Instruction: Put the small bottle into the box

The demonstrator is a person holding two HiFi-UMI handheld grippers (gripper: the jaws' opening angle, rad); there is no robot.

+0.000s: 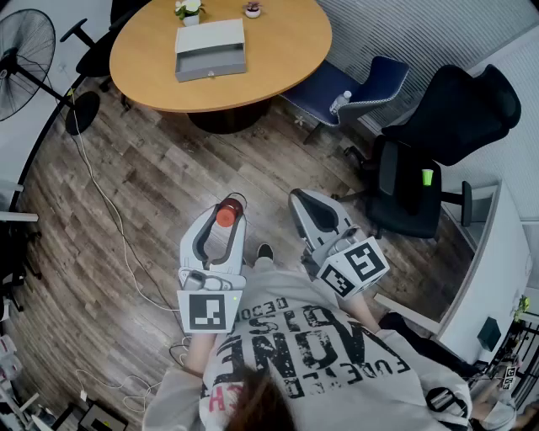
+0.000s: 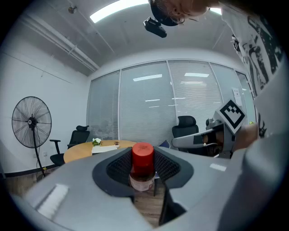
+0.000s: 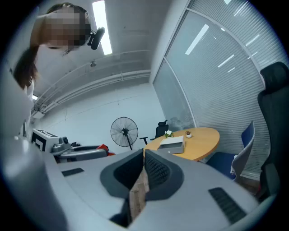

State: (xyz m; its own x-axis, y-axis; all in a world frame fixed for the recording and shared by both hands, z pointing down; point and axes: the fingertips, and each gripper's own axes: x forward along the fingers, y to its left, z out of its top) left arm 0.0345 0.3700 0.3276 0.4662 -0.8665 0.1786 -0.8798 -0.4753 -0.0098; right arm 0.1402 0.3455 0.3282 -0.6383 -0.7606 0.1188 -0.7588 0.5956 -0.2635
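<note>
A small bottle with a red cap (image 1: 226, 215) is clamped between the jaws of my left gripper (image 1: 227, 208), held level above the wooden floor. The left gripper view shows the red cap (image 2: 142, 155) and the clear body upright between the dark pads (image 2: 118, 168). My right gripper (image 1: 300, 200) hovers beside it, shut with nothing in it; its jaws meet at the tips (image 3: 143, 157). An open grey box (image 1: 210, 49) lies on the round wooden table (image 1: 286, 59) well ahead of both grippers. From the gripper views the box (image 2: 104, 148) (image 3: 172, 144) is small and distant.
Two small potted plants (image 1: 189, 10) stand behind the box. A standing fan (image 1: 25, 50) is at the far left, with cables (image 1: 109, 210) trailing over the floor. A blue chair (image 1: 354, 93) and a black office chair (image 1: 438, 143) stand right of the table. A white desk (image 1: 497, 269) runs along the right edge.
</note>
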